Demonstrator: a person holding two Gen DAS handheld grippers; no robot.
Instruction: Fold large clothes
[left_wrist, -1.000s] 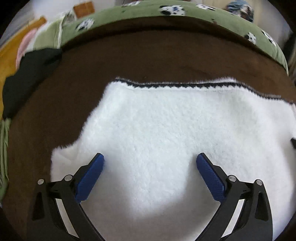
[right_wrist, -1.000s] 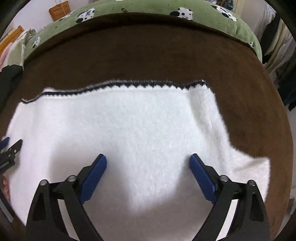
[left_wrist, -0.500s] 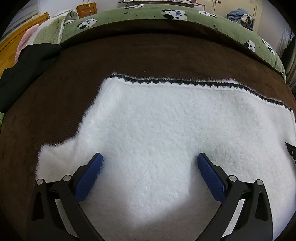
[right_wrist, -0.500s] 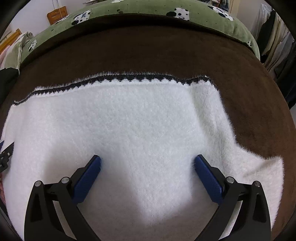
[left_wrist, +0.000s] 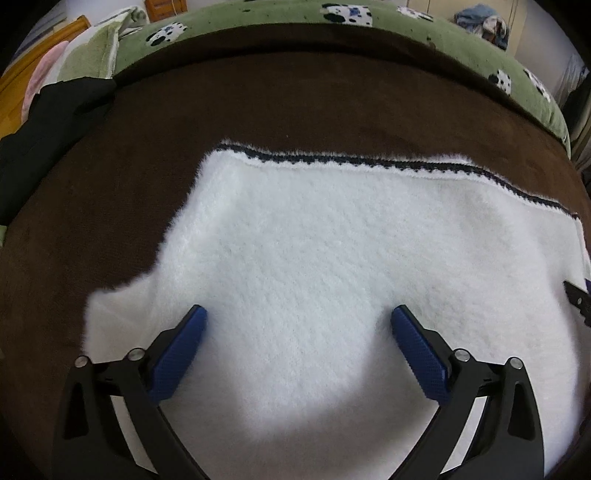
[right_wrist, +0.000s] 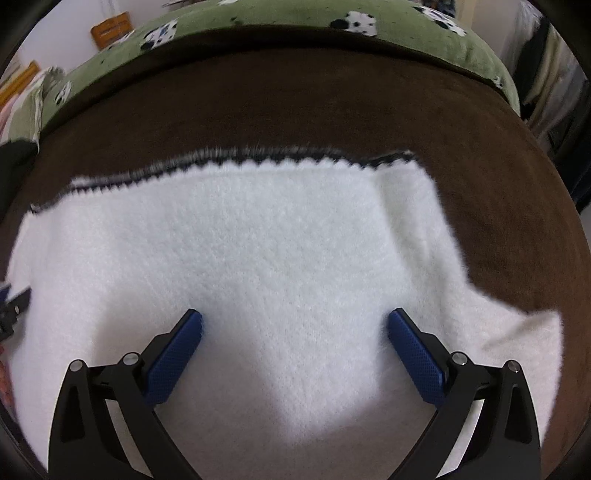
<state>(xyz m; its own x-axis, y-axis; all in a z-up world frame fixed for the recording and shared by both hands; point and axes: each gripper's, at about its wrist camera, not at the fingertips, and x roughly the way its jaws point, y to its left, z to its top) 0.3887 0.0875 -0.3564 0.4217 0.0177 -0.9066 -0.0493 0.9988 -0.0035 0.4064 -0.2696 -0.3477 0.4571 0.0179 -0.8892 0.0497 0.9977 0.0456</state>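
A fluffy white sweater (left_wrist: 314, 258) with a dark zigzag band (left_wrist: 369, 162) along its far edge lies flat on a brown blanket (left_wrist: 258, 92). It also fills the right wrist view (right_wrist: 258, 251), band (right_wrist: 221, 158) at the far edge. My left gripper (left_wrist: 298, 317) is open and empty, held over the sweater's left half, near a sleeve stub (left_wrist: 110, 306). My right gripper (right_wrist: 294, 321) is open and empty over the right half, near the other sleeve (right_wrist: 517, 332). Each gripper's tip shows at the edge of the other's view.
A green cow-print cover (left_wrist: 369, 26) runs along the far side of the bed. Dark clothes (left_wrist: 48, 118) and light folded fabric (left_wrist: 85, 55) lie at the far left. Hanging clothes (right_wrist: 546, 74) stand at the right.
Both grippers have shifted slightly over the sweater, the views drifting a little. Both stay open and empty. The sweater has not moved.
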